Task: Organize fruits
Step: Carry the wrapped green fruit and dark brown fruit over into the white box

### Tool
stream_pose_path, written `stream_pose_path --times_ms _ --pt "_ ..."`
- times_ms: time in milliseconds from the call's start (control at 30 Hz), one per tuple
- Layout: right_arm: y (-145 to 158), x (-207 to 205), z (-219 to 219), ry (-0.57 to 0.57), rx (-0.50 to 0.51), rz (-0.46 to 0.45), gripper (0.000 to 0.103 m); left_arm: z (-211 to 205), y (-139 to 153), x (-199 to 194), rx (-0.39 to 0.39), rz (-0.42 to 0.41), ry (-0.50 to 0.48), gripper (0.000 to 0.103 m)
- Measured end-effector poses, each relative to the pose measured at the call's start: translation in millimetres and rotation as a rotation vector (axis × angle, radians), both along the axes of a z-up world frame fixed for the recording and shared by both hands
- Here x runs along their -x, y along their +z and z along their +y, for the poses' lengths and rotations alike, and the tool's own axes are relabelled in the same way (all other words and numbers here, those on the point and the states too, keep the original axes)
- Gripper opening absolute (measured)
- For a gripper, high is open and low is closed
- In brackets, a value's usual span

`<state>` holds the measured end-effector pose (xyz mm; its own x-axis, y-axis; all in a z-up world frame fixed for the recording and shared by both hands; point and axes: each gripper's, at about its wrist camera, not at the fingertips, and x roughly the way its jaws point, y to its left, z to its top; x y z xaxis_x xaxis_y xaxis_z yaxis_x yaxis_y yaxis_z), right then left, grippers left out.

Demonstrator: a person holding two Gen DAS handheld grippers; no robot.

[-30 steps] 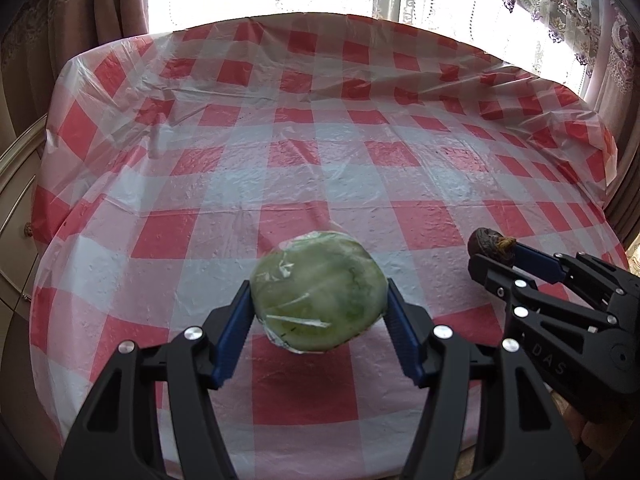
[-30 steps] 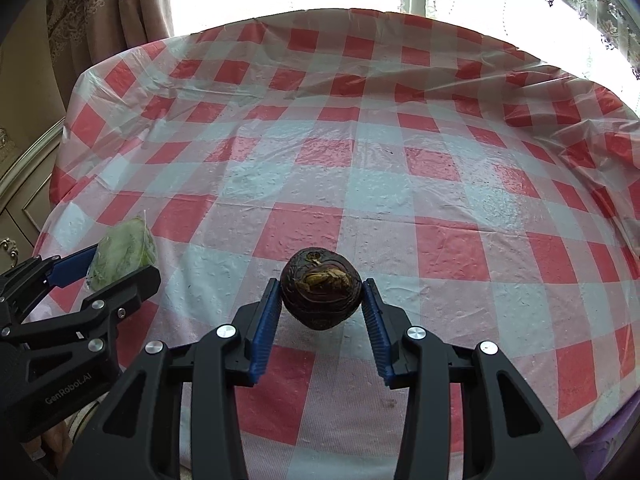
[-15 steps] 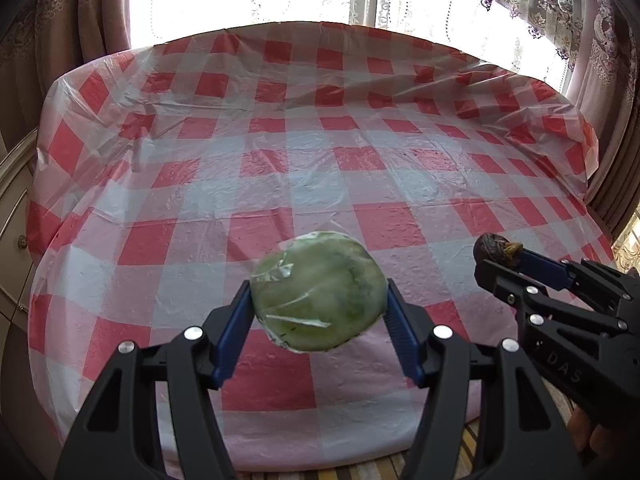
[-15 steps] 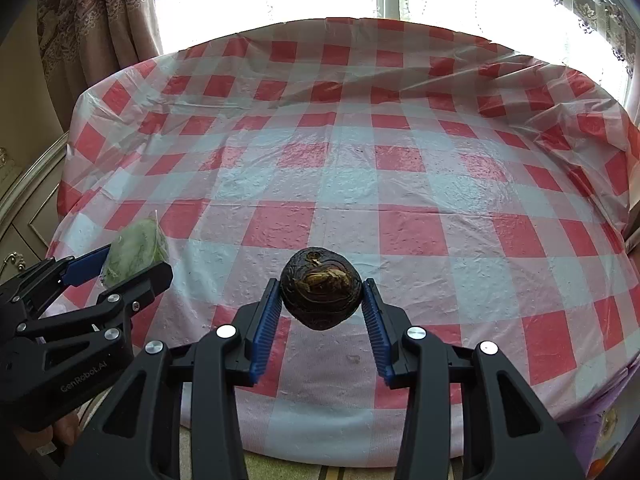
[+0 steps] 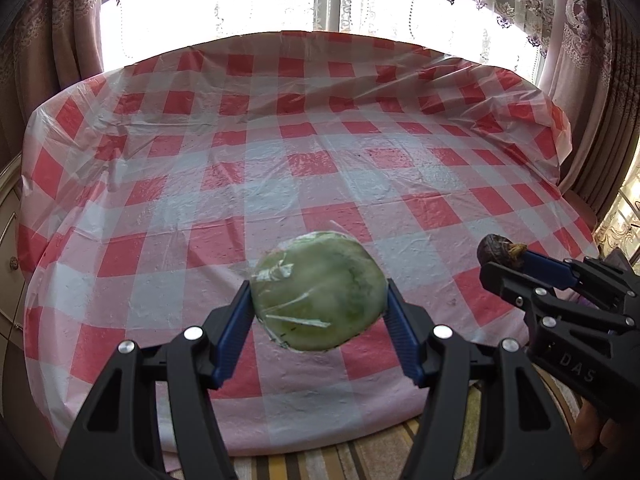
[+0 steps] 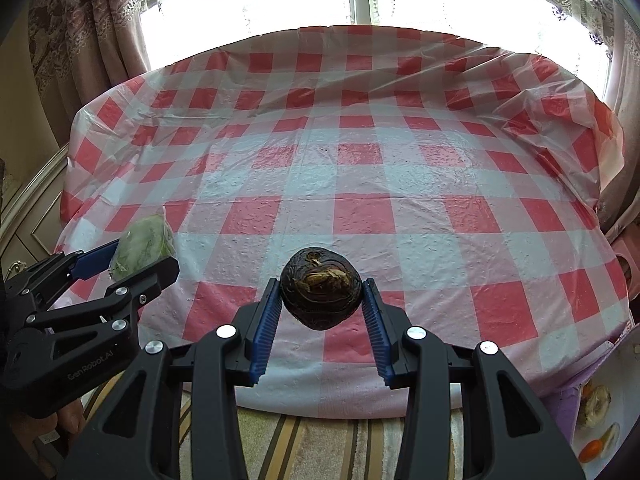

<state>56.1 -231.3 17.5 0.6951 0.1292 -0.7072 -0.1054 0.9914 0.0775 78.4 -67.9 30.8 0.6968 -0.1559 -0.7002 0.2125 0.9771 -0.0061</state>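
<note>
My left gripper [image 5: 319, 304] is shut on a round green fruit wrapped in clear film [image 5: 319, 290], held in the air over the near edge of the red-and-white checked table [image 5: 320, 152]. In the right wrist view the same green fruit [image 6: 142, 246] shows at the left in the left gripper [image 6: 132, 256]. My right gripper [image 6: 320, 298] is shut on a dark brown wrinkled fruit [image 6: 320, 288], also held above the table's near edge. The left wrist view shows that brown fruit [image 5: 496, 250] at the right, in the right gripper [image 5: 504, 260].
The table wears a plastic checked cloth [image 6: 360, 184], bare of objects. A striped rug [image 6: 320, 448] lies below its near edge. At the lower right corner a white surface holds several small fruits [image 6: 596, 420]. Curtains [image 6: 88, 32] and a bright window stand behind, a cabinet [image 5: 8, 248] at the left.
Both grippers have drawn back and up from the table with their fruits still held, so the table's near edge and the striped rug now show below them.
</note>
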Motion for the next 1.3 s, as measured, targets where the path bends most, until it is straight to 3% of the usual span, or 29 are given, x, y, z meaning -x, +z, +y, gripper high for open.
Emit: stream_pose_path --times_ms 400,1300 --pt "4.6 25.2 -38.4 -0.049 -0.009 -0.007 0.041 -23.5 6.8 10.3 -0.011 -0.014 -0.064 0.063" --pt "-8.3 93.7 -164.8 -0.291 0.039 0.03 0.041 -139.4 9.4 55.0 -0.097 -0.037 -0.347 0.063"
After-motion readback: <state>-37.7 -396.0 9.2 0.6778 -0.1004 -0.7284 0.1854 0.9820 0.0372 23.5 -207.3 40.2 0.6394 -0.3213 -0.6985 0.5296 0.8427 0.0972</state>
